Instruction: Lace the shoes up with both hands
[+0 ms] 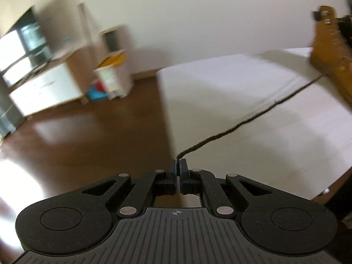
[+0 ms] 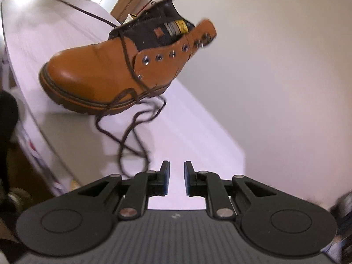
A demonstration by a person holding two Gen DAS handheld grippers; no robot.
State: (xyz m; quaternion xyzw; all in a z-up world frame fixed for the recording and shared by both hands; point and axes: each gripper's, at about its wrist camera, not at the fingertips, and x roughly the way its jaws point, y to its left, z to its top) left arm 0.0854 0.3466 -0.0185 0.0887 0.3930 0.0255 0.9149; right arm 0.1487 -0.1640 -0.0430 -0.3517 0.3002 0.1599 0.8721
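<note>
The left gripper (image 1: 177, 165) is pinched tight on the end of the dark lace (image 1: 242, 122), which runs taut across the white table (image 1: 220, 83) to the tan boot (image 1: 330, 50) at the far right edge of that view. The line is held straight, apparently to draw slack through the eyelets. From the right wrist, the boot (image 2: 105, 70) stands on the table (image 2: 198, 132) with its toe toward the camera's left, tongue open and most eyelets (image 2: 171, 54) unthreaded, so the lacing looks barely begun. The other half of the lace (image 2: 129, 129) lies in loose loops beside the sole. The right gripper (image 2: 177, 172) hangs over the table just past those loops, its jaws a little apart and empty, seemingly ready to pick up the free end.
</note>
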